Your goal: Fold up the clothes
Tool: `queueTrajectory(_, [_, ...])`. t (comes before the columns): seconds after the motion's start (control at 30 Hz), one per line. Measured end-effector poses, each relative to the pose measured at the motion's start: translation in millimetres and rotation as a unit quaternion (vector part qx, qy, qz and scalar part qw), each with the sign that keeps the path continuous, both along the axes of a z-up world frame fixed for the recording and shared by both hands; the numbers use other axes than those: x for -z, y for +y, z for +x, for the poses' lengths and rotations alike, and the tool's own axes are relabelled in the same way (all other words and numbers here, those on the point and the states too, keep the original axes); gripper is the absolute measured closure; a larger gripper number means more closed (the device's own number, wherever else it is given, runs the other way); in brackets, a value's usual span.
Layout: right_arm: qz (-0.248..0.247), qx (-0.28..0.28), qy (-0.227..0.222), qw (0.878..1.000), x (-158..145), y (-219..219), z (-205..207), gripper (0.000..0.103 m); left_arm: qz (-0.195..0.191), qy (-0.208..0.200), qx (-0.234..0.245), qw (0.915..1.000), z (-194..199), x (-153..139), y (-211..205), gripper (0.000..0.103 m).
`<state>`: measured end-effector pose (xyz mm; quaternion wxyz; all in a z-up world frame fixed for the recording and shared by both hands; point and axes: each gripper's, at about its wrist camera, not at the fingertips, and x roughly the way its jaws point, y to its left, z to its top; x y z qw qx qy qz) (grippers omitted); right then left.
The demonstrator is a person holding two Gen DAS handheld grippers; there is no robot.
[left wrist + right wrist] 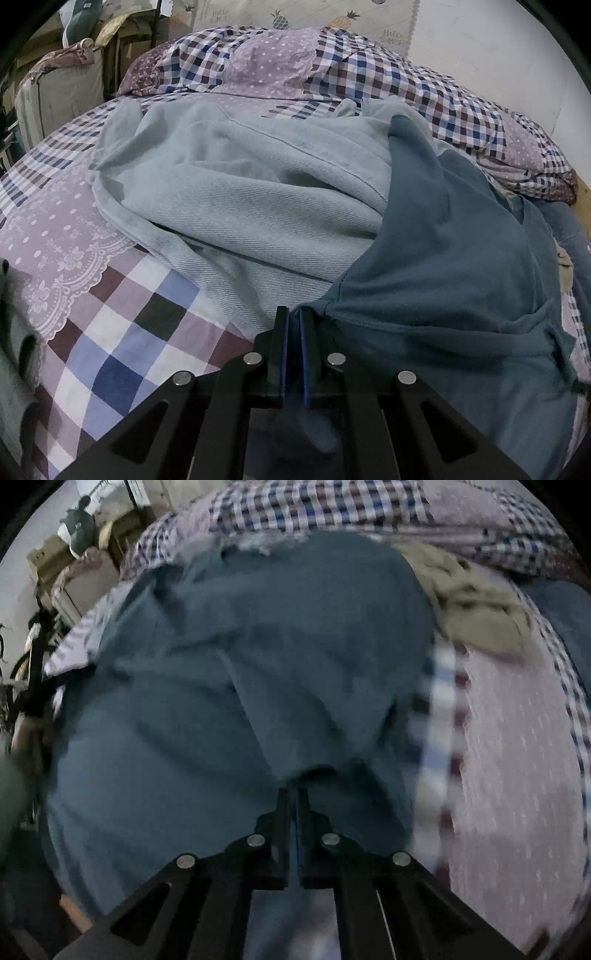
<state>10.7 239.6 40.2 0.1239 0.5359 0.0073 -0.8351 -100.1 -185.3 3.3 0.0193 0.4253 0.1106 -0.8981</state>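
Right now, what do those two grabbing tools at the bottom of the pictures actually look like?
Both look alike. The left gripper is matte black, with two flat, narrow fingers lined inside with blue pads. Behind them, angled black link arms with cut-out openings fan outward, joined by four round silver pins. The right gripper has the same black frame, silver pins and a hint of blue between its fingers. No cables, markings or sleeves are visible.

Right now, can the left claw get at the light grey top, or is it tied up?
Probably not yet. The left claw is shut on the teal shirt's edge, so it must let go first. Otherwise the grey top lies uncovered right beside it on the bed, nothing between.
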Motion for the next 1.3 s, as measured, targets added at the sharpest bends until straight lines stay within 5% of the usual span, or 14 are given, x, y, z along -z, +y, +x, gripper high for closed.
queueTrajectory(0.17, [-0.027,0.079,0.036,0.996,-23,34,9,0.092,0.002,0.001,-0.001,1.0,0,0,0,0.098])
queueTrajectory(0.23, [-0.044,0.116,0.055,0.991,-28,44,-4,0.059,0.001,0.001,-0.001,1.0,-1,0,0,0.098])
queueTrajectory(0.27, [-0.051,0.128,0.063,0.988,-30,47,-12,0.056,0.001,0.0,-0.001,1.0,-1,0,0,0.098])
queueTrajectory(0.5, [-0.012,0.121,0.022,0.992,3,31,-76,0.055,0.008,0.0,-0.003,1.0,-3,0,-1,0.097])
queueTrajectory(0.57, [-0.002,0.109,0.013,0.994,10,23,-87,0.056,0.012,0.001,-0.005,0.9999,-3,0,-2,0.097])
queueTrajectory(0.6, [-0.001,0.102,0.016,0.995,10,17,-90,0.07,0.015,0.002,-0.007,0.9999,-4,0,-2,0.097])
queueTrajectory(0.63, [0.006,0.095,0.025,0.995,7,9,-93,0.103,0.018,0.004,-0.009,0.9998,-4,0,-3,0.098])
queueTrajectory(0.83, [0.073,-0.007,0.157,0.985,-83,-80,-82,0.102,0.071,0.021,-0.037,0.9965,1,0,-17,0.099])
queueTrajectory(1.0, [0.045,0.014,0.28,0.959,-171,-84,-45,0.102,0.075,0.03,-0.05,0.9955,4,-1,-18,0.099])
queueTrajectory(1.2, [0.016,0.084,0.301,0.95,-200,-47,-64,0.102,0.08,0.027,-0.055,0.9949,1,0,-20,0.099])
queueTrajectory(1.3, [0.018,0.048,0.332,0.942,-234,-82,-70,0.102,0.083,0.026,-0.06,0.9944,0,1,-21,0.099])
